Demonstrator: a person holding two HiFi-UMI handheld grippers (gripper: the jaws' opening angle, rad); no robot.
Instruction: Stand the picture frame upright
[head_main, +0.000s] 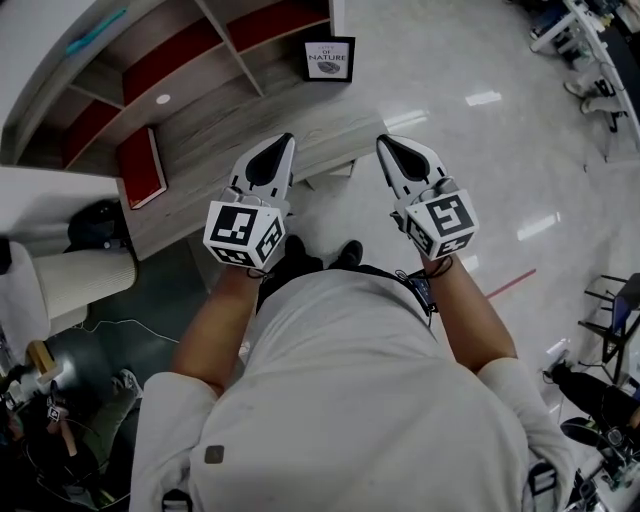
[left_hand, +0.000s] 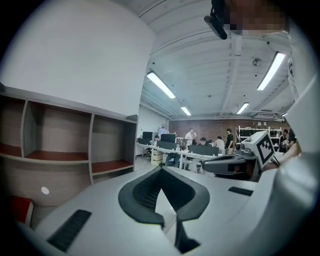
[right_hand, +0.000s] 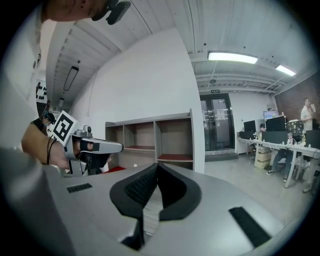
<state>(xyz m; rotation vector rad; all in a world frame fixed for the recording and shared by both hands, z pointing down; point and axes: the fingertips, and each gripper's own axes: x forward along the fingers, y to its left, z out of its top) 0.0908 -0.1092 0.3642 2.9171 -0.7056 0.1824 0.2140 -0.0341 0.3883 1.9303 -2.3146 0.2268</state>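
A black picture frame (head_main: 329, 58) with a white print appears to stand facing me at the far right end of the grey wooden counter (head_main: 220, 140). Both grippers are held out in front of my body, well short of the frame. My left gripper (head_main: 287, 140) is shut with nothing between its jaws, as the left gripper view (left_hand: 160, 171) also shows. My right gripper (head_main: 381, 141) is likewise shut and empty (right_hand: 157, 166). The frame is in neither gripper view. Each gripper appears in the other's view: the right gripper (left_hand: 235, 162) and the left gripper (right_hand: 100, 146).
Open cubbies with red floors (head_main: 180, 55) rise behind the counter. A red flat object (head_main: 140, 165) and a small white disc (head_main: 163, 99) lie on the counter's left part. A white cylinder (head_main: 80, 280) stands at the left. Desks with people (left_hand: 200, 147) fill the room beyond.
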